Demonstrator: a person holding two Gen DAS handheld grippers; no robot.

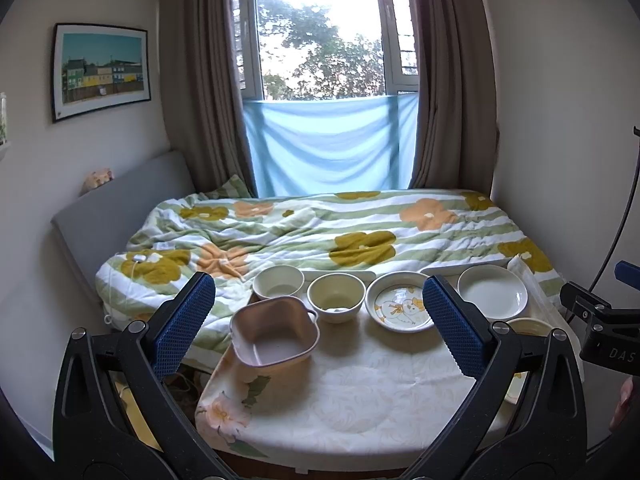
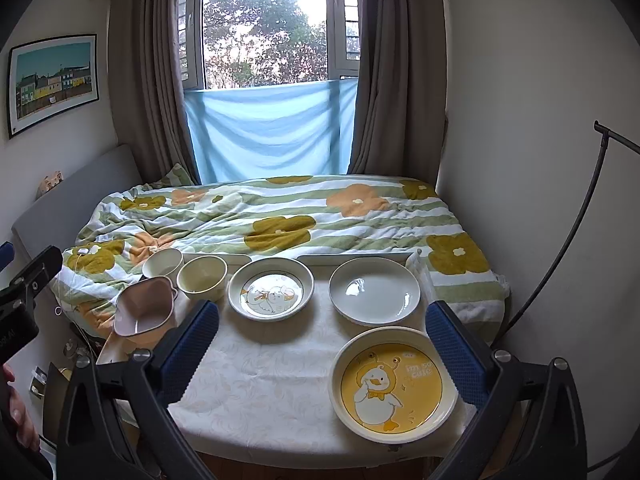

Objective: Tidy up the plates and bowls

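On the cloth-covered table lie a pink square bowl tipped at the left edge, two cream round bowls, a white plate with a duck drawing, a plain white plate and a yellow duck plate. My left gripper hovers open above the table's near left, nothing between its blue pads. My right gripper hovers open above the near right, over the yellow duck plate's left side.
A bed with a flowered quilt lies right behind the table. A window with brown curtains and a blue cloth is at the back. A black lamp stalk curves at the right wall. A hand shows at lower left.
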